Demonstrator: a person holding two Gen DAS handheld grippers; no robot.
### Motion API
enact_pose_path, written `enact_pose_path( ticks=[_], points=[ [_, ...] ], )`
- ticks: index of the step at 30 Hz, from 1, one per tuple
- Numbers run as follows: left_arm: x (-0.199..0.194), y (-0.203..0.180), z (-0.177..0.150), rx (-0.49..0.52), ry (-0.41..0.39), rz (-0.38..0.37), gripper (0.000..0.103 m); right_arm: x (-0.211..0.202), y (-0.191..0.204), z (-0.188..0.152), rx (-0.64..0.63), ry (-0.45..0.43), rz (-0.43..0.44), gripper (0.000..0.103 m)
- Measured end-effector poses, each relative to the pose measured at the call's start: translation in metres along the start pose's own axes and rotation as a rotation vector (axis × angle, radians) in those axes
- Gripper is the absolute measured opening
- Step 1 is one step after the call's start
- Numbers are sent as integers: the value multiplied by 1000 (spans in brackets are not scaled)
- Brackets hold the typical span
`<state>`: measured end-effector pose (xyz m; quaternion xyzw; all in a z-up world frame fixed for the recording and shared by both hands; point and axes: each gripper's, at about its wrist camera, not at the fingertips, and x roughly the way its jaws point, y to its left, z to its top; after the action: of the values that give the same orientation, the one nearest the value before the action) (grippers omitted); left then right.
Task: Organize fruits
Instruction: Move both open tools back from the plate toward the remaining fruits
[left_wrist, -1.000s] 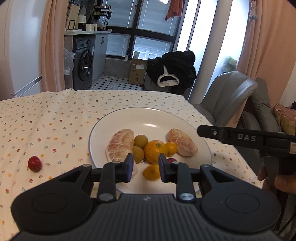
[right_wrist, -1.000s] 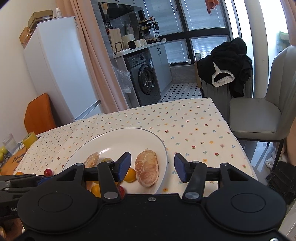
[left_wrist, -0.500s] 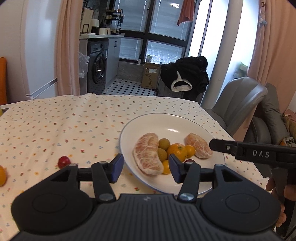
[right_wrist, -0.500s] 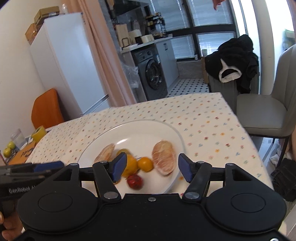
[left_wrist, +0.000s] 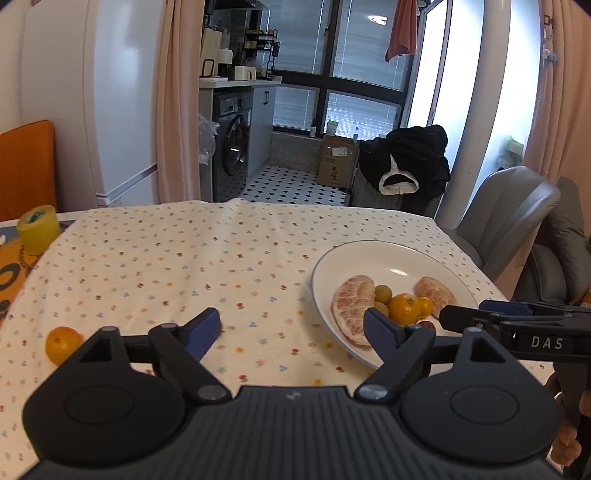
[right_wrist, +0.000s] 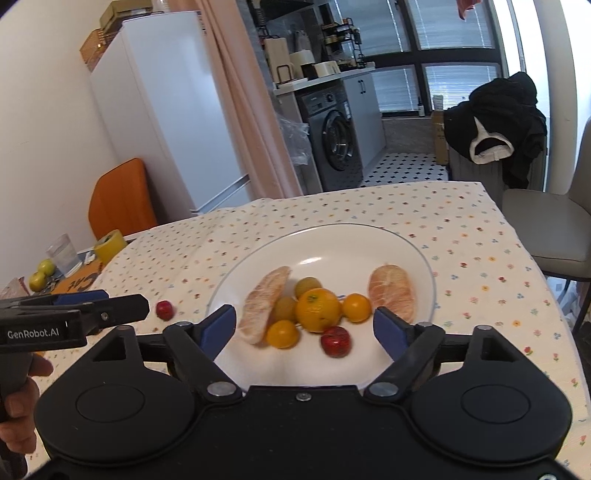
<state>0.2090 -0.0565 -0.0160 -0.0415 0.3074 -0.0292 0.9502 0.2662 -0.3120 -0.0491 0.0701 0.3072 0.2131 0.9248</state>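
Left gripper (left_wrist: 291, 330) spread, empty | right gripper (right_wrist: 304, 326) spread, empty above plate (right_wrist: 406, 240) | step: fetching strays | next: straddle red fruit (right_wrist: 164, 309), close gently

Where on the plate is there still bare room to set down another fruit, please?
The far half of the plate, behind the fruit, is bare, and so is its right edge beyond the right pomelo segment. The middle, around the big orange, is crowded.
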Motion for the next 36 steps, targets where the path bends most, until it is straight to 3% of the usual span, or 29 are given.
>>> enact_pose_path(
  ticks=[2,7,10,25,36],
  points=[
    [-5,6,2,-2,6,17,93,0,4,1,-6,2,9,86],
    [-14,24,1,-40,29,49,98,2,20,4,-17,5,67,103],
    [-22,35,0,-57,26,63,103,6,31,6,-30,17,91,103],
    [-54,96,-5,-174,6,189,103,27,79,13,-86,50,197,103],
    [-66,122,-14,-228,-2,225,103,37,102,12,-123,80,232,103]
  ],
)
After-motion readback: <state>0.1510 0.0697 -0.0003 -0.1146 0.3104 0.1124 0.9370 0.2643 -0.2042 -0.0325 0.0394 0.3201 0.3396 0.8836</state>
